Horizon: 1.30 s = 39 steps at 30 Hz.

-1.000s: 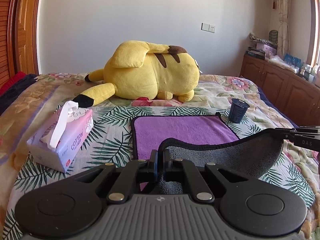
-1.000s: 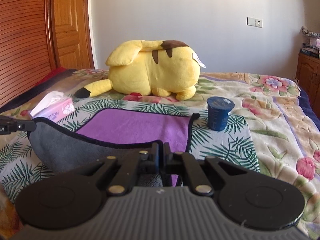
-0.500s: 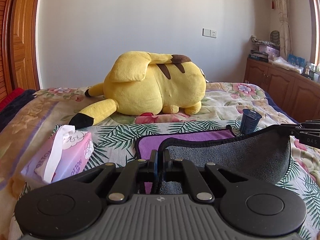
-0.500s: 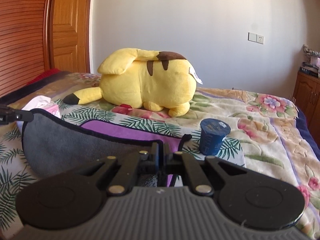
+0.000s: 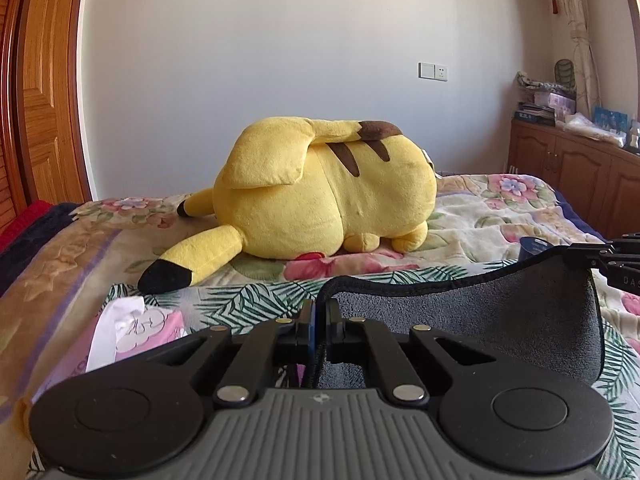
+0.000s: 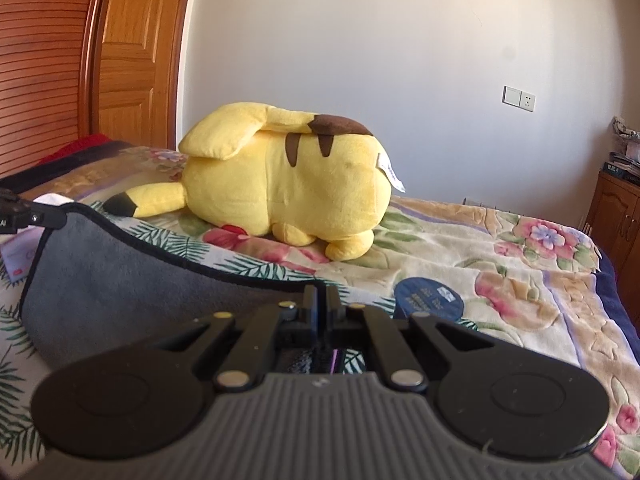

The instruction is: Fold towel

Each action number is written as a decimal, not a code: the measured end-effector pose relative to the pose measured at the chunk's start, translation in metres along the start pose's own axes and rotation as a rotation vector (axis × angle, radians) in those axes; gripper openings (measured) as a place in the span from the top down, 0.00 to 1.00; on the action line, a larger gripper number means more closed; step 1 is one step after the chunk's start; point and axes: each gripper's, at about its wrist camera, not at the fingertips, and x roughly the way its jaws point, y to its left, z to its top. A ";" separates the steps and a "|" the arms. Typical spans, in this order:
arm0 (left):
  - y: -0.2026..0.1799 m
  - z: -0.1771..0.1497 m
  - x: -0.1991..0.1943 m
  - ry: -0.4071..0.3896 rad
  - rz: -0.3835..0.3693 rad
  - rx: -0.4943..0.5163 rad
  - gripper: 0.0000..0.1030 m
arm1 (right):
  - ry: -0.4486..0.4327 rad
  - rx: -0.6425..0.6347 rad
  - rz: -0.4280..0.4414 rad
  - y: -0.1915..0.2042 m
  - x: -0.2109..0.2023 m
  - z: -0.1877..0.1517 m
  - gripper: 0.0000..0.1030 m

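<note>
Left wrist: both claws (image 5: 319, 312) (image 6: 320, 300) clamped on towel (image 5: 480, 320), lifted higher; purple side now hidden.

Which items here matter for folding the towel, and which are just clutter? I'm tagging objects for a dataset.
Part of the job:
towel, gray side showing
left gripper, shut on a corner
right gripper, shut on another corner

Just lying about:
yellow plush toy
tissue pack
blue cup
</note>
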 end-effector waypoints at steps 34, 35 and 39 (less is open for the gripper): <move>-0.004 -0.013 0.101 0.125 0.089 0.080 1.00 | 0.097 0.076 -0.010 -0.017 0.084 -0.029 0.91; -0.004 -0.012 0.100 0.128 0.093 0.074 1.00 | 0.095 0.069 -0.012 -0.016 0.082 -0.027 0.87; -0.006 -0.006 0.091 0.127 0.088 0.062 0.86 | 0.093 0.053 0.002 -0.014 0.071 -0.018 0.87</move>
